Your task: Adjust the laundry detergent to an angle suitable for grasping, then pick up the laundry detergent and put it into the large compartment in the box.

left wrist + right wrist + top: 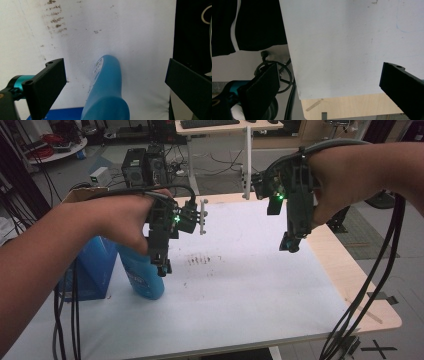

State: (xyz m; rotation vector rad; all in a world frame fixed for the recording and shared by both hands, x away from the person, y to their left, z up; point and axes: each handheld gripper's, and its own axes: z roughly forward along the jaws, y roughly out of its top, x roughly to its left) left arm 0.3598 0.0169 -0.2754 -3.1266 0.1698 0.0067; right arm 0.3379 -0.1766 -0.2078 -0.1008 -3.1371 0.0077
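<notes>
On the white-covered counter (250, 290), wide bare room across centre and right; a patch of dark smudge marks (202, 259) sits mid-surface. Pale wooden counter edge (350, 270) shows along the right side and near-right corner, floor beyond. Left side is crowded: tall blue plastic bottle with a white label (145, 275) stands upright, touching or just beside a blue rectangular box (92, 267) to its left, can't tell which. Box contents hidden; brown cardboard flap (82, 195) behind it. Left tool (164, 269) points down, hovering right over the bottle top, jaws apart; in the left gripper view the bottle (107, 95) sits between the black jaws, neither pad touching it. Left hand (122, 220) wraps the tool body, forearm coming in from lower left. Right tool (291, 245) hangs above the right part of the counter, pointing down, jaws wide apart, nothing between them. Right hand (340, 177) raised high, cables trailing off the right edge.
</notes>
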